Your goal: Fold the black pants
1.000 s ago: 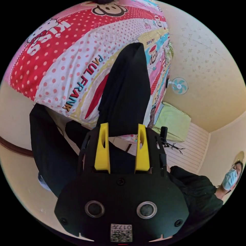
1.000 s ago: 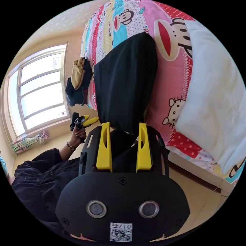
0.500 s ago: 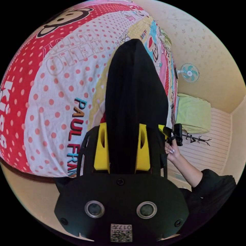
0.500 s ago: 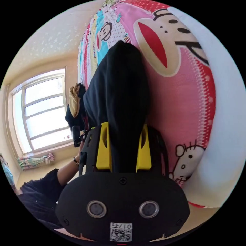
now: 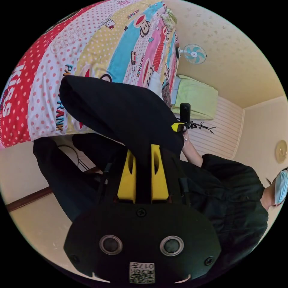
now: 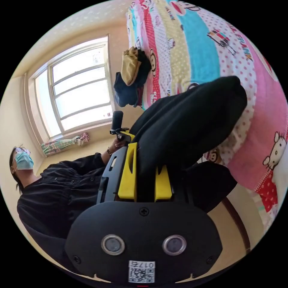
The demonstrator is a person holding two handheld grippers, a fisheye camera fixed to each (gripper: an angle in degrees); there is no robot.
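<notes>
In the left gripper view, the left gripper [image 5: 143, 177] has its two yellow jaws brought close together, with only a narrow gap that is packed with the cloth of the black pants [image 5: 120, 111], so it is clamped on them. From the jaws the pants spread up and to the left as a wide dark sheet, and the rounded far end lies over the edge of the bed [image 5: 90, 45] with its dotted, striped cover. Under this edge there is pale floor [image 5: 30, 228] with a dark skirting strip, and this side is free. At the right side of the sheet the right gripper [image 5: 179, 126] appears, held by a hand, with a yellow tip just at the border of the pants. Behind it there are a green cover [image 5: 196, 97], a fan [image 5: 194, 54] on the wall, and the person's dark sleeve [image 5: 228, 183]. In the right gripper view, the right gripper [image 6: 146, 181] also has its jaws nearly closed and pressed on a thick bunch of the pants [image 6: 192, 120], which rise to the right and end over the bed [image 6: 195, 39]. This view has a big window [image 6: 78, 87], a pile of clothes [image 6: 132, 78] on the far part of the bed, and the left gripper [image 6: 120, 132] in the person's raised hand, touching the left border of the pants. The person [image 6: 60, 186] stands to the left with both arms reached toward the bed.
</notes>
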